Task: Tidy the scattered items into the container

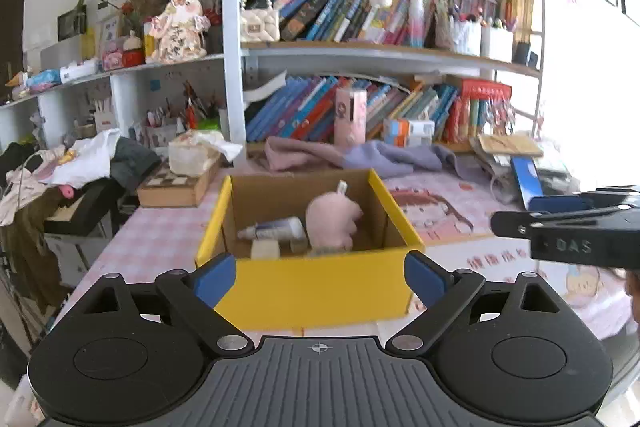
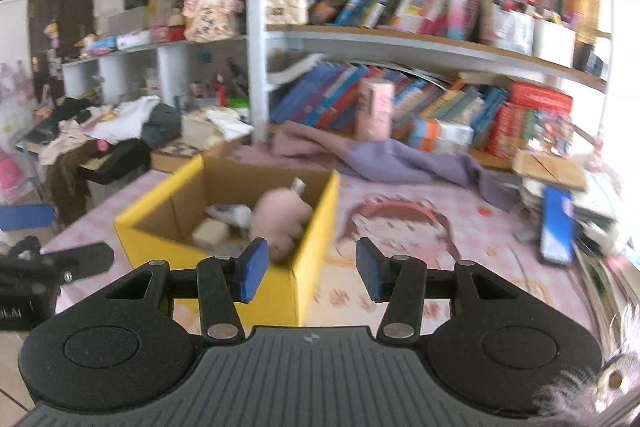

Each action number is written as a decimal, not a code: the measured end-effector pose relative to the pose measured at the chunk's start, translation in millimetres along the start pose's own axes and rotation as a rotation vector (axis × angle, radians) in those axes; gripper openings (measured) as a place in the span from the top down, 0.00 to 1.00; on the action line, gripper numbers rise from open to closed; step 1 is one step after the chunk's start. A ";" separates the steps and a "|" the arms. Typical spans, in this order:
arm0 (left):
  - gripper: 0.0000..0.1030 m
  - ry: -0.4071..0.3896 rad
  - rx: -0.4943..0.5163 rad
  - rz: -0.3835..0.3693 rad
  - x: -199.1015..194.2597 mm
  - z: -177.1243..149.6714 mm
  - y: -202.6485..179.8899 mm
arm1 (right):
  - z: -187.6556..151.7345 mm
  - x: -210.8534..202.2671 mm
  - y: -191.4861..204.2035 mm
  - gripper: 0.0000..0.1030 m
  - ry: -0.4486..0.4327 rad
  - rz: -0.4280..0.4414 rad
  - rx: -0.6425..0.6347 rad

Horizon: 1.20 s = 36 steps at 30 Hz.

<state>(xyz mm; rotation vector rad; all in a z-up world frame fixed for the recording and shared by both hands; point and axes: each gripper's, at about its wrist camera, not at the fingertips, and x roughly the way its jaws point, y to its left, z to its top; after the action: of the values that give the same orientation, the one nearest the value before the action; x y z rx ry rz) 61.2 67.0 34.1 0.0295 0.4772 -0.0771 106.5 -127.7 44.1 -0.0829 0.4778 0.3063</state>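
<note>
Jaws, left gripper (image 1: 320,277): spread wide, nothing between the blue pads; the near wall of the yellow cardboard box (image 1: 312,291) sits just ahead of them, roughly centred.
Jaws, right gripper (image 2: 308,273): partly open, a clear gap between the pads, nothing held; the box's near right corner lies directly ahead of the left pad, bare pink-patterned surface (image 2: 440,247) ahead of the right pad.
Box contents, beyond both jaws: pink plush toy (image 1: 334,223) leaning toward the right inner wall; white tube (image 1: 276,229) lying flat to its left; a small pale block (image 1: 265,249) against the near wall.
Farther, past the box: purple cloth (image 1: 384,157) bunched at the foot of the bookshelf (image 1: 360,51); blue flat item (image 2: 556,227) at the far right among stacked papers.
Step in hand, as judged: between placements, both grippers empty beside the box.
Next move calls for: choosing a remaining loose item on the surface, swinging one gripper away from the box toward it, and closing around it; which items count as scattered cannot be told for certain.
</note>
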 end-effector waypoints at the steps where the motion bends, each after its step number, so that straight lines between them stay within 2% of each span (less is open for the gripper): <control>1: 0.09 0.008 0.005 -0.003 -1.8 -2.8 -3.4 | -6.2 -5.2 -0.8 0.55 0.004 -0.011 0.002; 6: 0.06 0.020 0.034 0.018 -10.0 -18.8 -18.1 | -37.6 -30.8 -3.3 0.53 0.033 -0.075 0.012; 10: 0.06 0.064 0.034 0.032 -10.3 -31.1 -25.3 | -59.1 -43.4 -2.1 0.52 0.059 -0.109 0.014; 14: 0.05 0.086 0.047 0.042 -13.8 -41.4 -30.9 | -75.7 -53.0 -0.9 0.48 0.085 -0.135 0.029; 21: 0.03 0.164 0.055 0.047 -12.2 -59.8 -39.3 | -96.1 -58.6 -1.4 0.43 0.154 -0.141 0.051; 24: 0.03 0.167 0.057 0.036 -15.4 -62.6 -41.3 | -98.3 -62.0 -3.3 0.40 0.161 -0.151 0.064; 30: 0.01 0.158 0.056 0.026 -21.1 -64.6 -42.7 | -102.8 -64.5 0.2 0.30 0.182 -0.154 0.042; 32: 0.00 0.159 0.061 0.022 -21.6 -64.4 -44.0 | -103.3 -65.4 0.2 0.17 0.184 -0.154 0.040; 34: 0.00 0.161 0.062 0.016 -21.9 -64.6 -44.9 | -103.6 -66.1 0.0 0.15 0.186 -0.151 0.047; 36: 0.00 0.164 0.061 0.013 -21.8 -65.1 -45.7 | -105.0 -66.4 -0.3 0.08 0.193 -0.149 0.051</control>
<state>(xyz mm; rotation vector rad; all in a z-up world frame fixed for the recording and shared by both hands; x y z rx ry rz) 8.4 25.9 -14.1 0.0989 0.6389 -0.0772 4.4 -161.7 -18.1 -0.0985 0.6667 0.1397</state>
